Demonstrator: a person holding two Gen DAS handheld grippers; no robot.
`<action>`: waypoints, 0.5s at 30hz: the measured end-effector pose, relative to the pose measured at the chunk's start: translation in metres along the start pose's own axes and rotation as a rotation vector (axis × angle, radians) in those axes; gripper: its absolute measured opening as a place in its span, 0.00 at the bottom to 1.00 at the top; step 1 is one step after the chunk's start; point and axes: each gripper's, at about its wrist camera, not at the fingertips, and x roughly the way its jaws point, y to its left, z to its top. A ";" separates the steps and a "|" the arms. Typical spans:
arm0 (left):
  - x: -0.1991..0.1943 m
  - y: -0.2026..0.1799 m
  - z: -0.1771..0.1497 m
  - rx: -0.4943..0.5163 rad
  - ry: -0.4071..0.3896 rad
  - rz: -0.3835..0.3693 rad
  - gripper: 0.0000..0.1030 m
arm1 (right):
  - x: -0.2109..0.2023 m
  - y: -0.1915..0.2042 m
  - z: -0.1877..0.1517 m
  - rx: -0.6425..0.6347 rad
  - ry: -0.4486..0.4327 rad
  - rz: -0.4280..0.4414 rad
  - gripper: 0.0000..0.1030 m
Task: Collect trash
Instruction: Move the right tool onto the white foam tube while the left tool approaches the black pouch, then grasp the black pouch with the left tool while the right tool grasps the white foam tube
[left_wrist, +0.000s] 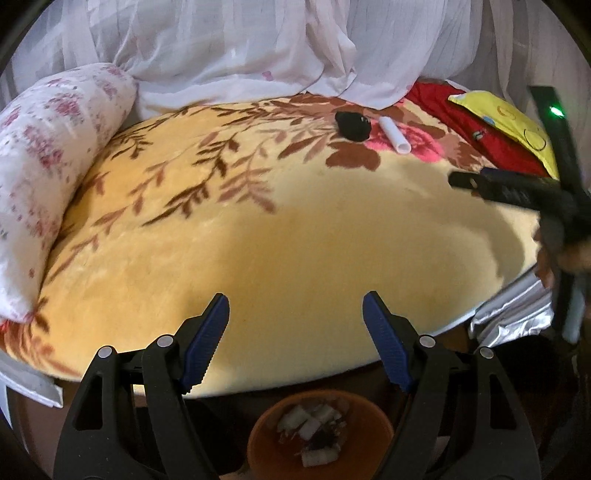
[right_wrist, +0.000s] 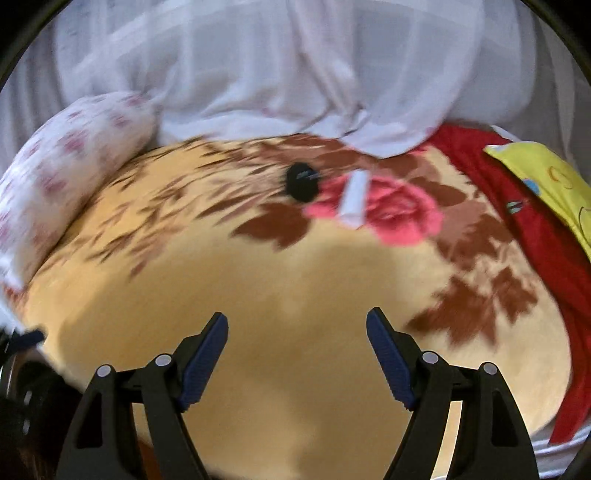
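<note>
the left tongs (left_wrist: 295, 339) are standing wide open with nothing between the blue pads, hanging over the near edge of the bed. the right tongs (right_wrist: 297, 350) are gaping just as wide, also empty, and they are hovering over bare yellow blanket (right_wrist: 295, 288).

two bits of trash are lying on the blanket's flower print, far across the bed. one is a small black lump (left_wrist: 352, 126), rounded, with something pale on its top that is too small to tell. just beside it, to its right, a white tube (left_wrist: 395, 134) is lying on its side across a pink rose, one open end facing the near side. in the right wrist view the lump (right_wrist: 302, 181) and the tube (right_wrist: 355, 201) are showing blurred, apart by a narrow gap.

below the left tongs, off the bed edge, an orange bowl (left_wrist: 266, 443) is holding white and dark scraps (left_wrist: 314, 432).

the plain yellow middle of the blanket is giving open room. a floral pillow (left_wrist: 48, 166) is bounding the left side, white curtains (left_wrist: 236, 48) the far side, red cloth (left_wrist: 465, 122) and a yellow bag (left_wrist: 513, 125) the right.

both pieces are lying well ahead of both tongs, nearer the right pair's line.
</note>
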 end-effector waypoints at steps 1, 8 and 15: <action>0.002 -0.001 0.003 -0.001 -0.003 -0.002 0.71 | 0.007 -0.007 0.008 0.014 -0.001 -0.007 0.74; 0.023 -0.005 0.027 0.007 -0.015 -0.001 0.71 | 0.088 -0.041 0.079 0.085 0.067 -0.092 0.74; 0.040 0.003 0.042 -0.003 -0.011 0.011 0.71 | 0.171 -0.050 0.119 0.144 0.180 -0.152 0.68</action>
